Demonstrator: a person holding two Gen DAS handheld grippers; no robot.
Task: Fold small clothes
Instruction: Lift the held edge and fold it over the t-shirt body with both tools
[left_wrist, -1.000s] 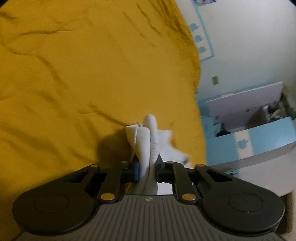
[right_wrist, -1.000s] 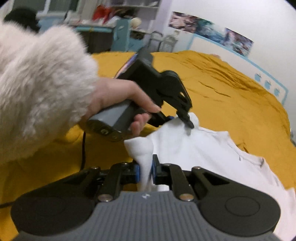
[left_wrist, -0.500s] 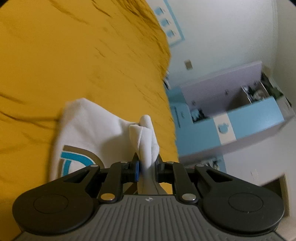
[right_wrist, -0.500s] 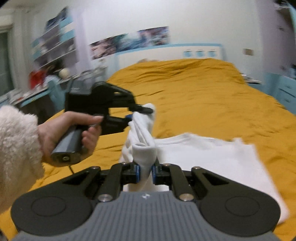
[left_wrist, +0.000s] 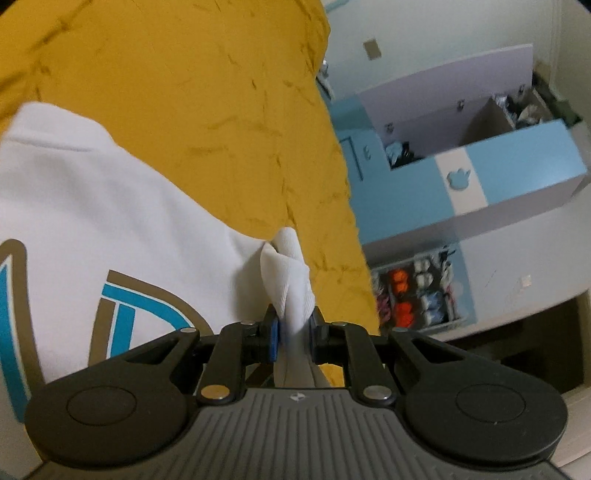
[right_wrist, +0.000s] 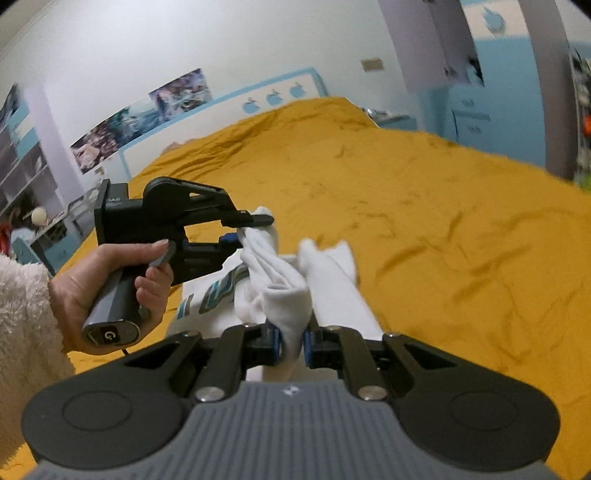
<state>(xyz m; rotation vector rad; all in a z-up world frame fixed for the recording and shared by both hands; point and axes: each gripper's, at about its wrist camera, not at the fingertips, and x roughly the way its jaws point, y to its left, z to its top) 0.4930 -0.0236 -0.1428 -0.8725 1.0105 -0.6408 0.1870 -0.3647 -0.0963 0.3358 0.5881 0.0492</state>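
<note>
Mustard-yellow bedspread (right_wrist: 424, 206), creased, covers the bed and fills most of both views. Blue-and-white cabinet (left_wrist: 491, 184) stands past the bed's edge in the left wrist view, one compartment open and crowded with small items too blurred to name. White T-shirt (left_wrist: 110, 221) with a blue and brown-gold print is over the bedspread, held up by bunched edges at two points. Left gripper (left_wrist: 293, 338) is clamped on a twisted wad of the shirt's fabric, pads pressed against it from both sides. Right gripper (right_wrist: 293, 343) is likewise closed on a second gathered fold of the same shirt. From the right wrist view the left hand (right_wrist: 110, 280), in a fuzzy cream sleeve (right_wrist: 22, 332), grips the left tool's handle, just left of the shirt.
</note>
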